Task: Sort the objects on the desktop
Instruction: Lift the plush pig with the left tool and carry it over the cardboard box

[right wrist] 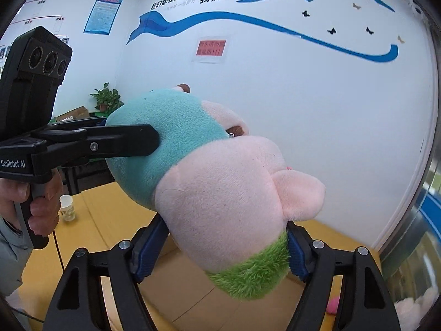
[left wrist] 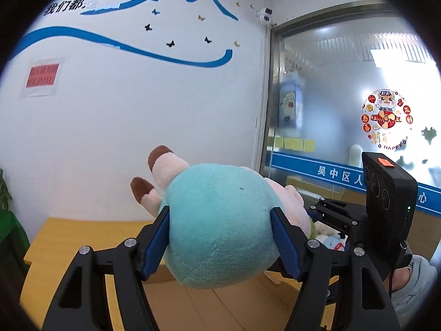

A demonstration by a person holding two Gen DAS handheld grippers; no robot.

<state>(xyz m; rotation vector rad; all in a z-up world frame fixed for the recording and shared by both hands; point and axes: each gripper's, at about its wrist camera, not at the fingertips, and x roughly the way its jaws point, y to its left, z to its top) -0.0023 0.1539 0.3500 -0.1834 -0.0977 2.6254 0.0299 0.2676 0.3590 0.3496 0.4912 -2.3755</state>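
Note:
A plush pig toy (left wrist: 217,220) with a teal body, pink head and brown feet hangs in the air between both grippers, above the wooden table. My left gripper (left wrist: 220,237) is shut on its teal body. My right gripper (right wrist: 220,248) is shut on its pink head (right wrist: 228,201) at the green fuzzy part. The left gripper also shows in the right wrist view, its finger (right wrist: 118,144) pressed into the teal body from the left. The right gripper's body (left wrist: 386,207) shows in the left wrist view beyond the toy.
A yellow wooden table (left wrist: 82,237) lies below, also in the right wrist view (right wrist: 110,220). A paper cup (right wrist: 67,208) stands on it at the left. A clear bin with soft toys (right wrist: 413,300) is at the right. A potted plant (right wrist: 106,98) stands by the wall.

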